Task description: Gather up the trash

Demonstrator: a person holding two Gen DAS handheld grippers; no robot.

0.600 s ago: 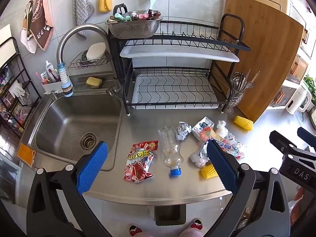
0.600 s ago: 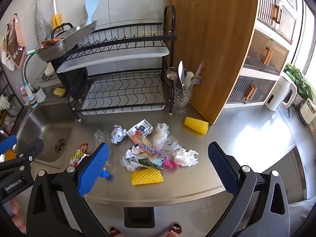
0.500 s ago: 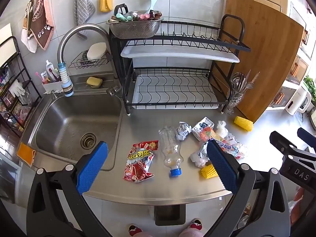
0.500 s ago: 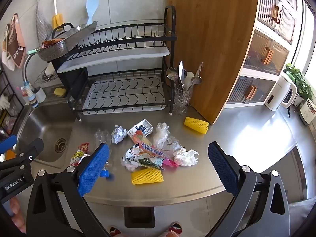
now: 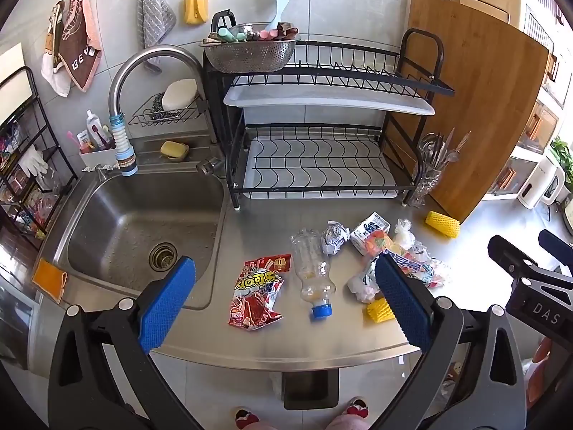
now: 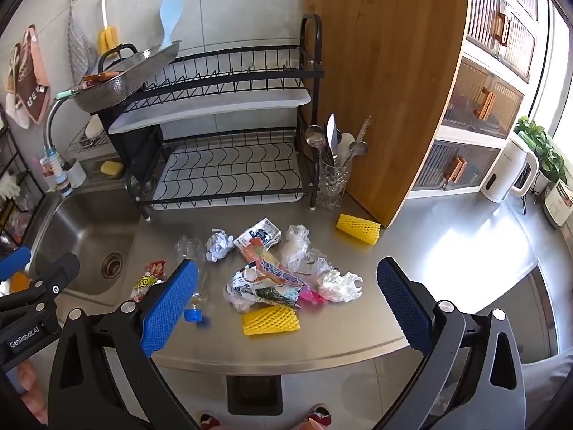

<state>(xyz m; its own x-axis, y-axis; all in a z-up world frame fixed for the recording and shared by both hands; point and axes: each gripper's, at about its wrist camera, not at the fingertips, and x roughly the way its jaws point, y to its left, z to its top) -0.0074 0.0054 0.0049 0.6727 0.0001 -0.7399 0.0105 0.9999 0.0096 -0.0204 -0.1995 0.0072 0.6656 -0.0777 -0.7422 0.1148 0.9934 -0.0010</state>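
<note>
Two grippers, left [image 5: 284,297] and right [image 6: 286,297], spread wide and empty above the counter [image 6: 447,251] edge. Just ahead of the right: yellow foam net [image 6: 271,319], crumpled wrappers [image 6: 265,283], tissue [image 6: 338,285]. Ahead of the left: red snack bag [image 5: 256,295], clear bottle [image 5: 312,272]. Likely hazards: bottle rolling off, light wrappers skidding aside under a careless pinch.

Two wrist views angled down, side by side, sharing the littered countertop [image 5: 250,347].

Left gripper [image 5: 284,302] and right gripper [image 6: 286,302]: both angled downward, blue-padded fingers [image 5: 168,304] spread wide, nothing between them.
</note>
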